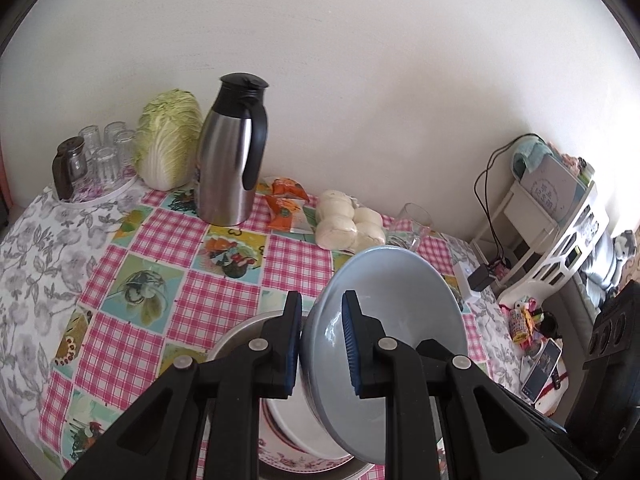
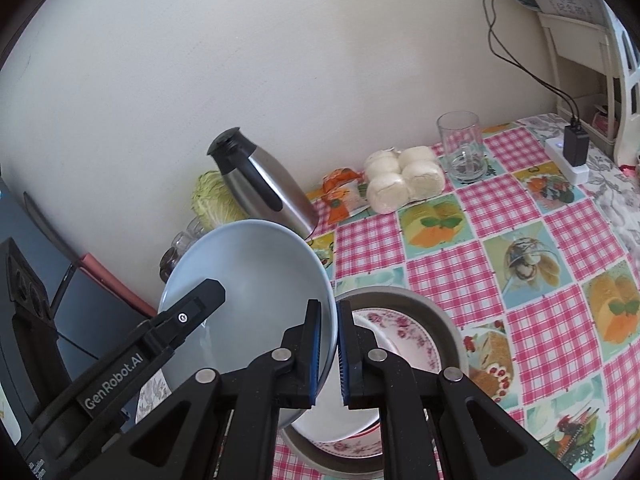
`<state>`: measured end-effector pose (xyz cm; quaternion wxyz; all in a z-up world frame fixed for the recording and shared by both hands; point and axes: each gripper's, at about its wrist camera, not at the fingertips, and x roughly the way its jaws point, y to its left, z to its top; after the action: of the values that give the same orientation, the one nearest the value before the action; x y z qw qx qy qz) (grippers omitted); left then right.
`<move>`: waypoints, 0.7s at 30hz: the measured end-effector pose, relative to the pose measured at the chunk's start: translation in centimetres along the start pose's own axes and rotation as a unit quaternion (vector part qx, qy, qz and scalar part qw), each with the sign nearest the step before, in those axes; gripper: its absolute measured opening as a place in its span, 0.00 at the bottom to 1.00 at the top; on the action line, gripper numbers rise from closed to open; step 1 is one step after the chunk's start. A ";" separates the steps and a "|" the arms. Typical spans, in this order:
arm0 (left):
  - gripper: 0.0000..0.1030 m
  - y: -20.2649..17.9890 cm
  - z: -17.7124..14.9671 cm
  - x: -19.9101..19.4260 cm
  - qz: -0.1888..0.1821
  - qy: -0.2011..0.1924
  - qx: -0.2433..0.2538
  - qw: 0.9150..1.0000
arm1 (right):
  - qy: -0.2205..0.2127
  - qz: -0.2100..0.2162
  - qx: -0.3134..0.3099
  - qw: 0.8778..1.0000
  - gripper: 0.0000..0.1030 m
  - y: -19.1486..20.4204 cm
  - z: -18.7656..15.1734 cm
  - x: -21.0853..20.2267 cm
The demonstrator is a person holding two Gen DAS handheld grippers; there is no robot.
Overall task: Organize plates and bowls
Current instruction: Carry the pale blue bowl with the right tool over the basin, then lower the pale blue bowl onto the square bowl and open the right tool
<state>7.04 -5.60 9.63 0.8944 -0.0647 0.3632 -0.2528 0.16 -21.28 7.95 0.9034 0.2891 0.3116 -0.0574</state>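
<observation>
A pale blue bowl [image 1: 400, 320] is held tilted above a grey metal basin [image 1: 236, 336]. My left gripper [image 1: 322, 344] is shut on the bowl's left rim. My right gripper [image 2: 328, 354] is shut on its right rim, with the bowl [image 2: 256, 288] to its left. The left gripper shows in the right wrist view [image 2: 188, 312] at the bowl's other side. In the basin [image 2: 440, 320] lie a floral plate [image 2: 404, 328] and a white dish [image 2: 340, 420], both partly hidden by the bowl and fingers.
On the checked tablecloth stand a steel thermos [image 1: 232, 152], a cabbage [image 1: 168, 144], a tray of glasses [image 1: 100, 156], orange snack packets [image 1: 286, 200], bagged white buns [image 1: 348, 220] and a glass mug [image 2: 462, 148]. A power strip [image 2: 568, 156] and white rack [image 1: 560, 216] are at right.
</observation>
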 end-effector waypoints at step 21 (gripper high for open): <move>0.20 4.6 -1.3 -0.1 0.002 0.014 -0.053 0.999 | 0.028 -0.008 -0.042 0.999 0.09 3.5 -2.0 2.1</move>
<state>8.01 -1.54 7.38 0.8852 -0.1075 0.3883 -0.2327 1.73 -17.12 7.12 0.9053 0.2497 0.3409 -0.0434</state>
